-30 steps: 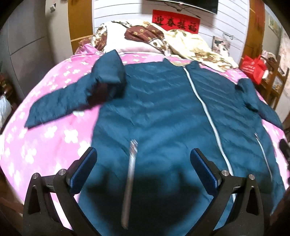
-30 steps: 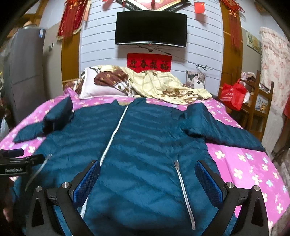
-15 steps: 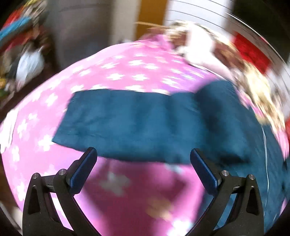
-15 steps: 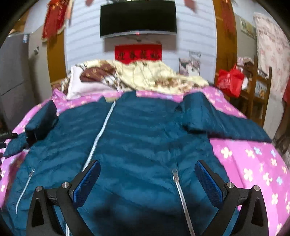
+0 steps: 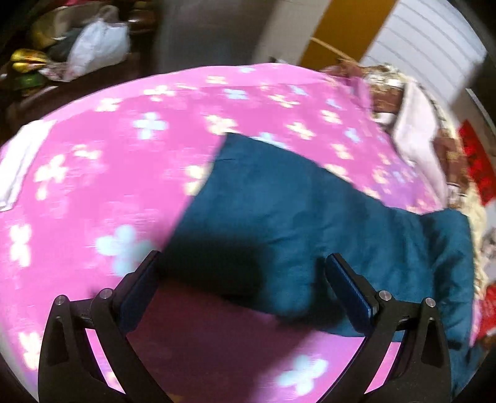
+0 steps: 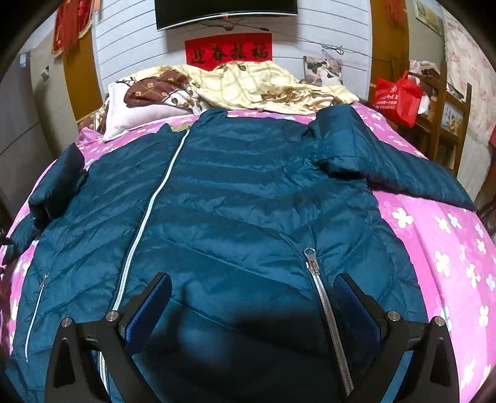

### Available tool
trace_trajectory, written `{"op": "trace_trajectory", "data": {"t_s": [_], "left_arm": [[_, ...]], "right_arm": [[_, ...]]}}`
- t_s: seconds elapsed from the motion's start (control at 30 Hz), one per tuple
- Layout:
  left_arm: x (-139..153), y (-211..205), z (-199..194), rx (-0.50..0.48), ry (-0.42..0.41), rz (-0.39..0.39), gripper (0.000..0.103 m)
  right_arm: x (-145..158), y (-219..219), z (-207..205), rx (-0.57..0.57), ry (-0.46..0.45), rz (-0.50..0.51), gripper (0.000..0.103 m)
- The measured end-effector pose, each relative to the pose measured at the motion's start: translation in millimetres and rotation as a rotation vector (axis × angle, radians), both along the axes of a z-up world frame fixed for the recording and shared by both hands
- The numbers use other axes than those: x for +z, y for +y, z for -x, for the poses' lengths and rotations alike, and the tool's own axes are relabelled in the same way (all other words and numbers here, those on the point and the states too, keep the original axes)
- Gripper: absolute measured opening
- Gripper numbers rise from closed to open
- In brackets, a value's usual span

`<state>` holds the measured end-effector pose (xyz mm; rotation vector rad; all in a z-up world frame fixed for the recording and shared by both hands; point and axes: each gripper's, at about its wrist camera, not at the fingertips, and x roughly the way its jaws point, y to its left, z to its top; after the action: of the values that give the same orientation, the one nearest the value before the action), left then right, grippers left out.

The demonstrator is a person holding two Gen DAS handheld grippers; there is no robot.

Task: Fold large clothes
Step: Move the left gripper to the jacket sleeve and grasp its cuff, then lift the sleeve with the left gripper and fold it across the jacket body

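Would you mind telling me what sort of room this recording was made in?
Most likely a home bedroom: the jacket lies on a bed with a pink flowered sheet, a pillow and crumpled quilt at its head, and a television on the wall.

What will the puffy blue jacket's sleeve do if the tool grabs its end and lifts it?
The sleeve will probably flop and dangle, since it lies limp on the bedspread. Its puffy quilting suggests it is light. The shiny fabric could slip between the left tool's open fingers.

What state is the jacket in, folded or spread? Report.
Spread. The jacket lies flat, front up, zipped, on the bed, both sleeves out sideways.
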<state>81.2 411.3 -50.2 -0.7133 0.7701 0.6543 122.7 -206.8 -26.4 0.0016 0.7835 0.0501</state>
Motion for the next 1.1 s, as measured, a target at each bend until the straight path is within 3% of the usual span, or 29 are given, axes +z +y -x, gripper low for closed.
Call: {"op": "trace_trajectory", "data": {"t_s": [0.17,0.2,0.27,0.3,0.33,0.43,0.57,0.83,1.0,1.1], "left_arm": [[-2.0,13.8,-14.3,-0.080,-0.175,0.086,0.103],[-2.8,16.3,-12.2,-0.079,-0.201,0.091,0.098],[-2.5,21.3,-13.7,-0.067,-0.213,0.090,0.078],[-2.2,23.6,-11.9,-0.058,-0.204,0.086,0.049],[-5.0,26.6,-12.4,-0.055,-0.198,0.102,0.013],[-9.1,35.7,-8.3,-0.029,-0.214,0.120,0.008],[12.0,41.5,14.0,-0.004,-0.341,0.088,0.008],[25.1,43.4,21.4,-0.069,-0.476,0.158,0.008],[24.6,35.7,9.6,-0.079,-0.392,0.110,0.008],[12.7,40.5,8.2,-0.068,-0.345,0.129,0.008]], "right_arm": [[-1.8,2.0,-0.6,0.002,0.002,0.016,0.103],[-2.2,3.3,-0.4,0.003,0.001,0.025,0.103],[-2.4,5.7,0.1,0.008,-0.002,0.037,0.103],[-2.5,7.1,0.1,0.011,-0.004,0.042,0.103],[-2.8,7.7,-0.5,0.012,-0.004,0.046,0.103],[-3.9,8.9,-1.0,0.011,0.000,0.052,0.103],[-4.2,8.6,-0.8,0.009,-0.002,0.051,0.103],[-3.6,7.4,-0.9,0.009,0.000,0.046,0.103],[-2.8,6.9,-0.7,0.006,-0.002,0.036,0.103],[-2.5,7.1,-0.5,0.005,-0.002,0.032,0.103]]}}
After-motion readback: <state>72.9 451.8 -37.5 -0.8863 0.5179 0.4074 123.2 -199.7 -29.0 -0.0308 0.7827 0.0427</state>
